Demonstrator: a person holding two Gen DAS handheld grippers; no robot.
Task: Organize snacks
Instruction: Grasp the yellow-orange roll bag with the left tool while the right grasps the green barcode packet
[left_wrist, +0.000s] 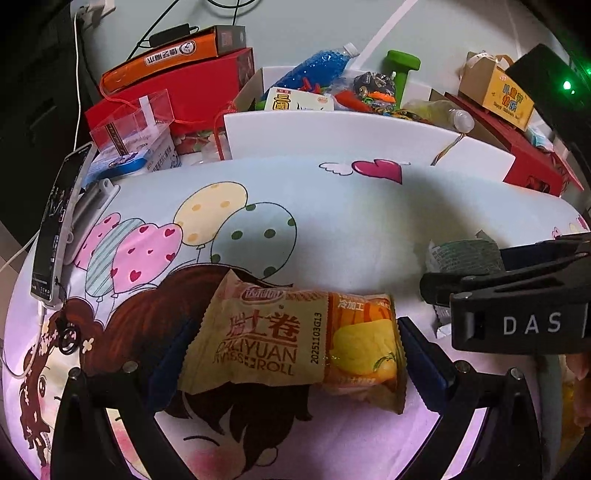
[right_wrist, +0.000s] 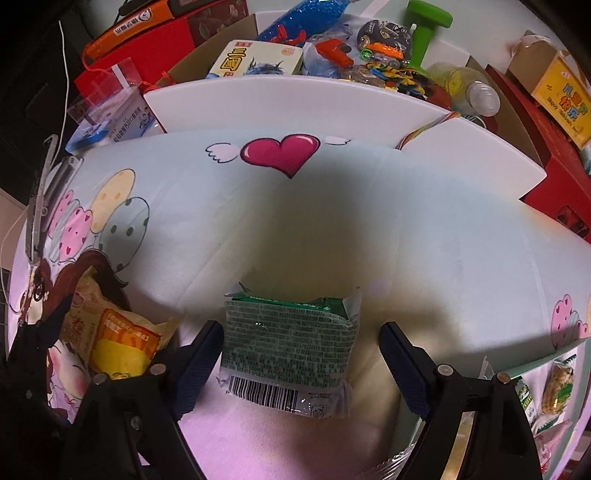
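An orange-and-tan Swiss roll packet (left_wrist: 295, 343) lies across the cartoon-print cloth (left_wrist: 332, 221). My left gripper (left_wrist: 295, 354) straddles it, jaws touching both ends of the wrapper. The packet also shows at the left of the right wrist view (right_wrist: 118, 343). A green snack packet (right_wrist: 288, 350) with a barcode lies between the jaws of my right gripper (right_wrist: 295, 358), which is open with a gap on the right side. The green packet (left_wrist: 465, 254) and the right gripper (left_wrist: 517, 295) show at the right of the left wrist view.
A white tray (left_wrist: 332, 136) stands behind the cloth, with a box of toys and bottles (left_wrist: 332, 85) beyond. Red boxes (left_wrist: 192, 96) and a phone on a stand (left_wrist: 59, 221) are at the left. More snack packets (right_wrist: 554, 384) lie at the right.
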